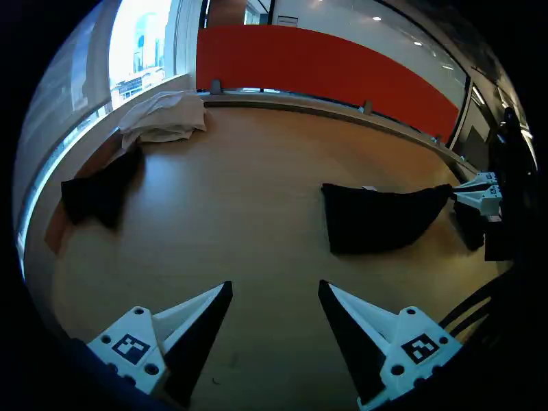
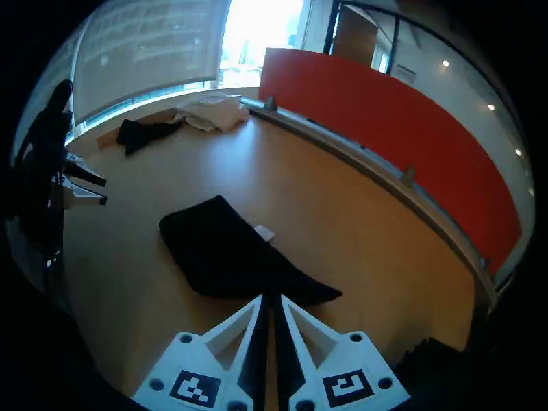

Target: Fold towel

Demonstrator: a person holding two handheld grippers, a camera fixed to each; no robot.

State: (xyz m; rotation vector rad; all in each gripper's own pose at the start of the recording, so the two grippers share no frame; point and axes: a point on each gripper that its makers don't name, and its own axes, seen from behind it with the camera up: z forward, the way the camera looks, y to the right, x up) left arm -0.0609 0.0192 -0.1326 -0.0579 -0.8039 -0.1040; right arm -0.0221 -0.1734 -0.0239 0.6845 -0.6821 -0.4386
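Two grippers over wooden table (image 1: 260, 171): right gripper (image 2: 272, 298) pinched shut on corner of black towel (image 2: 219, 253) mid-table, seemingly to start a fold; left gripper (image 1: 275, 282) wide open, empty, at table's near side.

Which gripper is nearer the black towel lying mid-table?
Right. The right gripper has its fingers shut on a corner of the black towel. The left gripper hangs open over the bare wooden table, apart from the towel's edge.
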